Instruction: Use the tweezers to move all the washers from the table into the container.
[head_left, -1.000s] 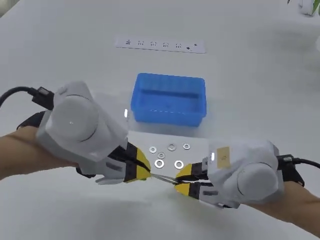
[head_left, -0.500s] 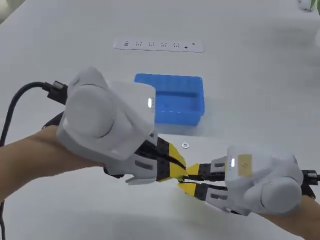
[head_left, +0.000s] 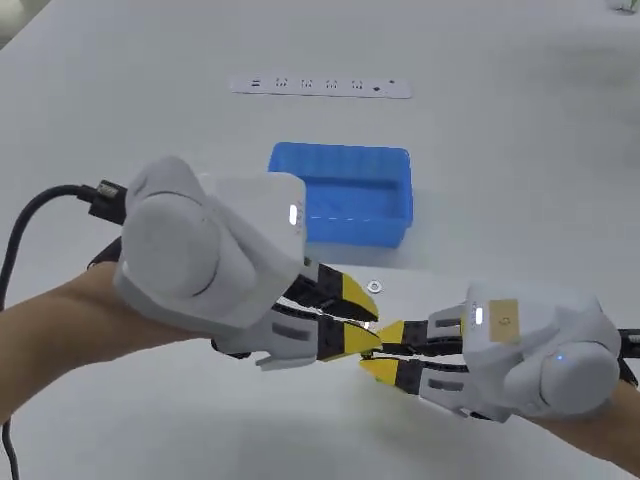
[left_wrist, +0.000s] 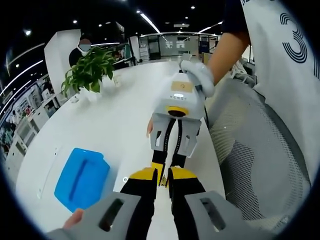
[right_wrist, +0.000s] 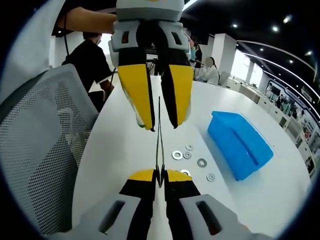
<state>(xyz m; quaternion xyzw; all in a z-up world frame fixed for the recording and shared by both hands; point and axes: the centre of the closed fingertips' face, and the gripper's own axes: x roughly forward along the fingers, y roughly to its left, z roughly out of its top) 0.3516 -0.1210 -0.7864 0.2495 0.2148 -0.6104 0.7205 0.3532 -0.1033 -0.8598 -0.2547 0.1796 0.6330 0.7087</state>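
Thin metal tweezers (head_left: 330, 312) span the gap between my two grippers, which meet tip to tip above the table. My left gripper (head_left: 368, 320), the big one on the left, is shut on one end. My right gripper (head_left: 378, 350) is shut on the other end. In the right gripper view the tweezers (right_wrist: 159, 140) run from my right gripper (right_wrist: 160, 176) up between the yellow fingers of my left gripper (right_wrist: 161, 126). Several washers (right_wrist: 177, 155) lie on the white table beside the blue container (right_wrist: 240, 142). One washer (head_left: 373, 287) shows in front of the container (head_left: 340, 190).
A white power strip (head_left: 320, 87) lies beyond the container. A potted plant (left_wrist: 90, 70) stands at the far end of the table. A grey mesh chair (right_wrist: 45, 140) is at the table's edge. People stand in the background.
My left gripper has moved right and risen over the washers, covering most of them in the head view. The right gripper shifted slightly right. Both stay on the tweezers.
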